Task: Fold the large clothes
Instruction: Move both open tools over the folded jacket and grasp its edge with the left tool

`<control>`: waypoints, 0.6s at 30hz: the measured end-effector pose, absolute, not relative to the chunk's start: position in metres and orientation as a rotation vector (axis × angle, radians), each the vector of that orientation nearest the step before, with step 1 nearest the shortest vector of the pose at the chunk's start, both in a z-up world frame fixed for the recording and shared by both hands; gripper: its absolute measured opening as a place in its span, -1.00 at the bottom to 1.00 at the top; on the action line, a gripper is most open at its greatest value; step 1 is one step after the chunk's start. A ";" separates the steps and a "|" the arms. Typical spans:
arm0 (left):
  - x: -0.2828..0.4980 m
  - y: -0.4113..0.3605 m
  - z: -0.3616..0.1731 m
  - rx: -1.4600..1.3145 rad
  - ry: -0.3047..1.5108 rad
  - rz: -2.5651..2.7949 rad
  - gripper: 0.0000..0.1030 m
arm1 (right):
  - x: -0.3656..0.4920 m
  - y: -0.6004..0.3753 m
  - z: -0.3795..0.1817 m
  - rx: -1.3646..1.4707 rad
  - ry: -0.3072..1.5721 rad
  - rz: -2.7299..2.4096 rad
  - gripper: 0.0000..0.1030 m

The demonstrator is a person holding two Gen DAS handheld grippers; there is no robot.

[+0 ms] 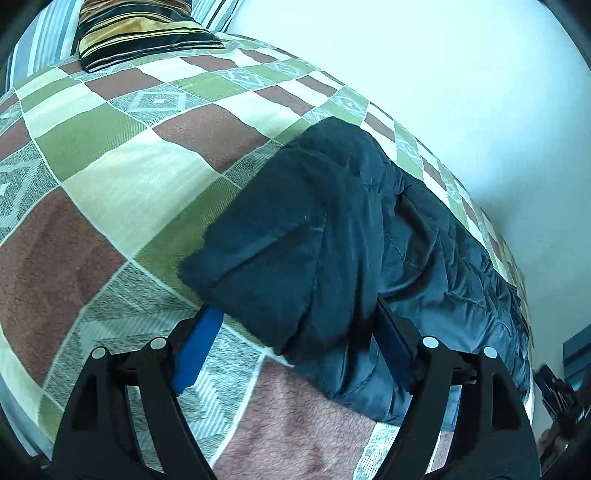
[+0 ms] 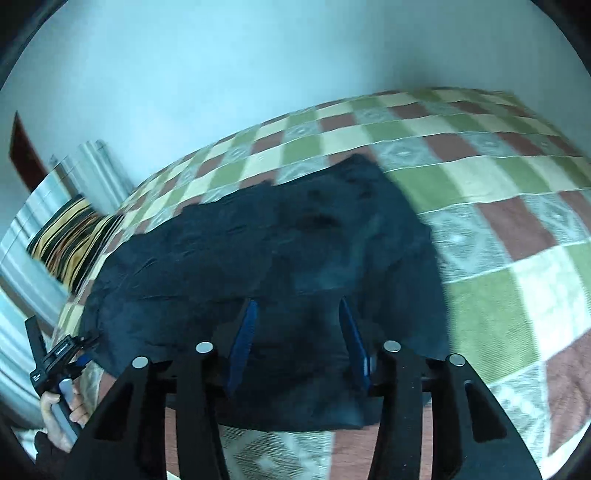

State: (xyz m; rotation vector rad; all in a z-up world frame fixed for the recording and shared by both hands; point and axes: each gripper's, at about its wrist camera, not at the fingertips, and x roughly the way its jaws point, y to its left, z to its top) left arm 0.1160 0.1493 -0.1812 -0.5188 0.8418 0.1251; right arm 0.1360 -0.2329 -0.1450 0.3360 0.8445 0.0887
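My left gripper [image 1: 295, 328] has its blue fingers [image 1: 197, 354] spread wide on either side of a folded corner of the dark blue quilted jacket [image 1: 332, 236]; the fabric sits between them, but the pads stand clear of it rather than pinching. The jacket lies on the bed, on a checked bedspread [image 1: 110, 177] of green, brown, cream and grey squares, bunched toward the side nearest the pale wall [image 1: 443, 74]. From my right wrist, the same jacket [image 2: 277, 240] spreads flat across the bedspread [image 2: 498, 229], and my right gripper [image 2: 299, 332] hovers over its near edge with both blue fingers [image 2: 242, 343] apart, the cloth lying under and between them with nothing clamped. A striped gold-and-black pillow [image 1: 140, 33] rests at the head of the bed, past the jacket's far end. In the right view's lower left corner I can see my left hand [image 2: 61, 413] wrapped around the handle of the other gripper beside the jacket's edge. That view is blurred.
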 end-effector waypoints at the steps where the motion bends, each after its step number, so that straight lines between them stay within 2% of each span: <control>1: 0.114 0.151 -0.178 -0.508 0.839 0.122 0.55 | 0.141 -0.222 -0.146 0.321 0.850 0.112 -0.14; 8: 0.116 0.159 -0.163 -0.435 0.844 0.097 0.60 | 0.173 -0.152 -0.144 0.243 0.855 0.229 -0.19; 10: 0.119 0.165 -0.159 -0.427 0.850 0.087 0.60 | 0.177 -0.142 -0.142 0.232 0.857 0.236 -0.25; 18: 0.146 0.181 -0.142 -0.341 0.881 0.108 0.60 | 0.202 -0.111 -0.147 0.167 0.907 0.206 -0.25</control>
